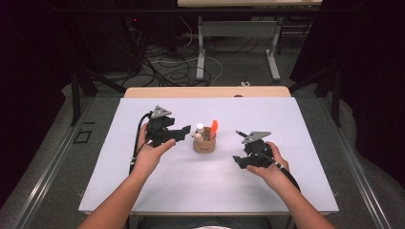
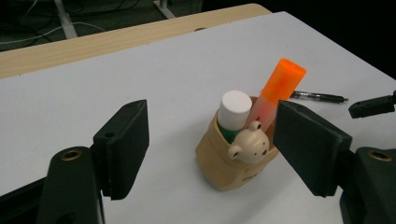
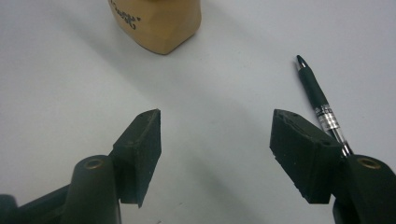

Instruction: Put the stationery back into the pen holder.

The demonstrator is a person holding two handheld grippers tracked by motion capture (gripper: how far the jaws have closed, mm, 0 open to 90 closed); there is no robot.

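A tan pen holder (image 1: 204,144) with a small bear head (image 2: 248,145) on its front stands mid-table. An orange highlighter (image 2: 278,88) and a white-capped glue stick (image 2: 235,107) stick up out of it. A black pen (image 3: 317,100) lies flat on the table to the holder's right. My left gripper (image 1: 184,131) is just left of the holder, open and pointing at it without touching. My right gripper (image 1: 239,161) hovers open to the holder's lower right, with the pen beside its right jaw and nothing between its pads.
The white table top (image 1: 143,181) ends in a wooden strip (image 1: 205,91) at the far edge. Beyond it are desk legs and loose cables on the floor (image 1: 181,67). Bare table surface lies in front of the holder and at both sides.
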